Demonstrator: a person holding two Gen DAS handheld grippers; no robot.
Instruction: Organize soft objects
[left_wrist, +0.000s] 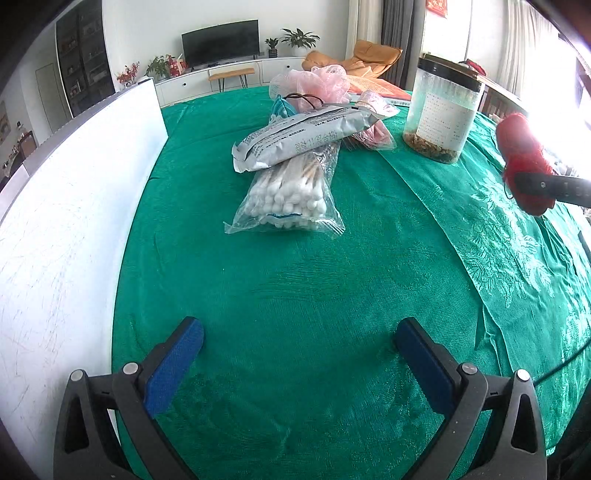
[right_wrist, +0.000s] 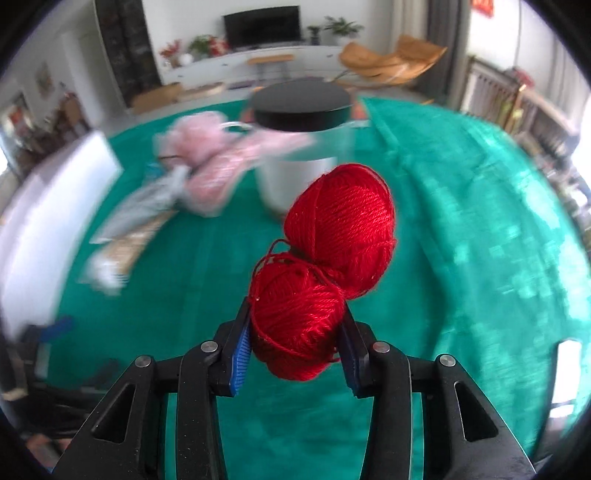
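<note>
A red yarn skein (right_wrist: 325, 273) is gripped by the right tongs (right_wrist: 295, 328), lifted above the green worktop (right_wrist: 461, 258), seemingly just before the blurred jar (right_wrist: 301, 147). The left tongs (left_wrist: 297, 354) are held spread, grasping nothing, well short of that jar.

Your left gripper (left_wrist: 297, 345) sits at the bottom of its own view, blue-padded fingers (left_wrist: 173, 363) spread wide apart with nothing between them. Your right gripper (right_wrist: 295, 325) sits low in the centre of its view, pads (right_wrist: 242, 345) clamped on a red yarn ball (right_wrist: 325, 266); it also shows at the right edge of the left view.
</note>
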